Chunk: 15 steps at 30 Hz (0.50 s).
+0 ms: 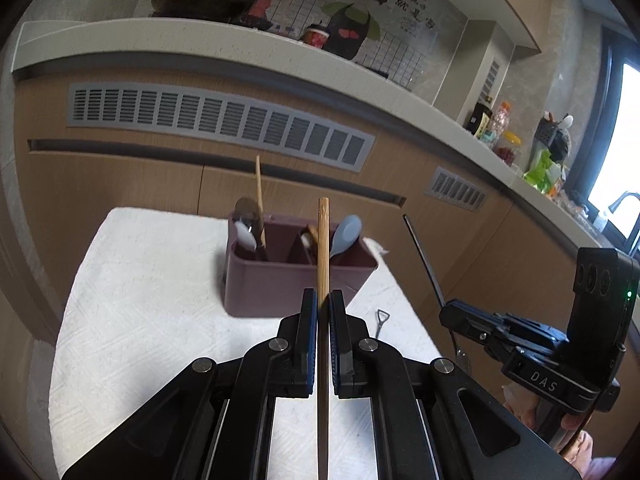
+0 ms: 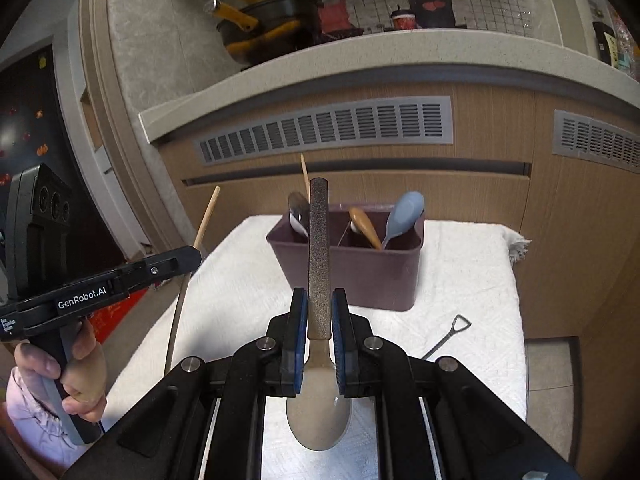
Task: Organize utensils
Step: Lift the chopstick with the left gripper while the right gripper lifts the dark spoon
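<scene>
A maroon utensil holder (image 1: pixel 292 284) (image 2: pixel 352 276) stands on a white cloth and holds several spoons and a chopstick. My left gripper (image 1: pixel 323 300) is shut on a wooden chopstick (image 1: pixel 323 248), held upright in front of the holder; the chopstick also shows in the right wrist view (image 2: pixel 206 220). My right gripper (image 2: pixel 319 300) is shut on a metal spoon (image 2: pixel 318 248), handle up and bowl toward the camera, above the cloth in front of the holder. The right gripper shows at the right edge of the left wrist view (image 1: pixel 452 312), where its fingertips are hard to make out.
A small metal shovel-shaped utensil (image 2: pixel 446 340) (image 1: pixel 380 322) lies on the white cloth (image 2: pixel 472 280) right of the holder. Wooden cabinets with grey vents (image 2: pixel 328 132) stand behind the table. The counter (image 1: pixel 532 184) above carries pots and bottles.
</scene>
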Motion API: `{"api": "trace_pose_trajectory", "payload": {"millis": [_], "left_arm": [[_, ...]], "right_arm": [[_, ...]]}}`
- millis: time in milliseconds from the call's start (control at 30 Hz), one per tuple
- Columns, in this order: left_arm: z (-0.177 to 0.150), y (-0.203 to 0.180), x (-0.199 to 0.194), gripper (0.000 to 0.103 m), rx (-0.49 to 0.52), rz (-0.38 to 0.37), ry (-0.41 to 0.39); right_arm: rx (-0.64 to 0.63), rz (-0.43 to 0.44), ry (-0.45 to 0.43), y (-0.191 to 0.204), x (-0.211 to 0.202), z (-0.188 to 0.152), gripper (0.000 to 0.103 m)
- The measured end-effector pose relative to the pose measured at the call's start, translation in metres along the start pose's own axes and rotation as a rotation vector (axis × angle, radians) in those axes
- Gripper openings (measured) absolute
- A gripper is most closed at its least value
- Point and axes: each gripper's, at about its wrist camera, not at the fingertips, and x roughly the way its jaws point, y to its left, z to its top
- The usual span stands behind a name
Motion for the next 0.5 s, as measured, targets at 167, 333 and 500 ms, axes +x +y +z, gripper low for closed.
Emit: {"api": "trace_pose_trajectory", "payload": {"millis": [167, 333, 500], "left_arm": [[0.027, -0.015, -0.006, 0.006, 0.028, -0.004, -0.101], [0.075, -0.031, -0.015, 0.006, 0.068, -0.015, -0.264], [0.118, -0.033, -0.007, 0.006, 0.090, -0.015, -0.388]], "right_arm": [[0.013, 0.006, -0.085, 0.002, -0.011, 0.016, 0.011], [0.003, 0.003, -0.248, 0.004, -0.030, 0.058, 0.011], [-0.009, 0.005, -0.372, 0.001, -0.031, 0.104, 0.011]]}}
